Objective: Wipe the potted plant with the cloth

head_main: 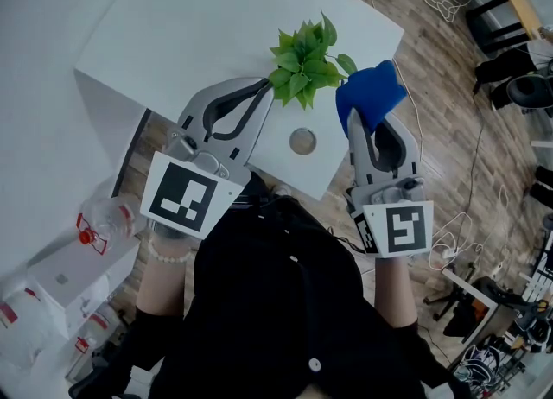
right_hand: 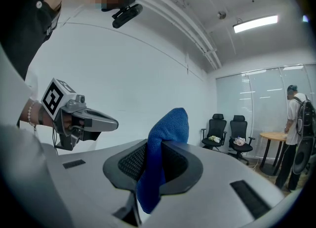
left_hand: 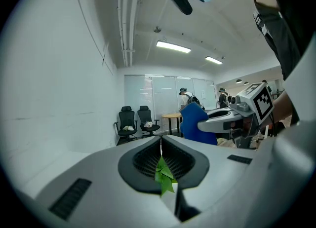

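Black clothing on the person fills the bottom of the head view, and both grippers reach forward from it, side by side. The left gripper (head_main: 266,85) has its jaws together on a single green leaf (left_hand: 164,175). That leaf lies lengthwise in the slot between the pads, with its tip toward the gripper's camera. The right gripper (head_main: 370,117) is clamped on a blue cloth (head_main: 370,95), bunched into a wad. The wad's long axis follows the jaws, and its rounded end juts past their tips, away from the person.

Just beyond, between the two grippers, the potted plant (head_main: 304,64) stands on the white table (head_main: 181,17) near its front edge. Its foliage spreads upward and hides the pot.

Pulling with the left gripper could tear the pinched leaf or drag the light plant over and off the near edge. The cloth is gripped only by a fold, so a hard rub may work it loose or snap stems.
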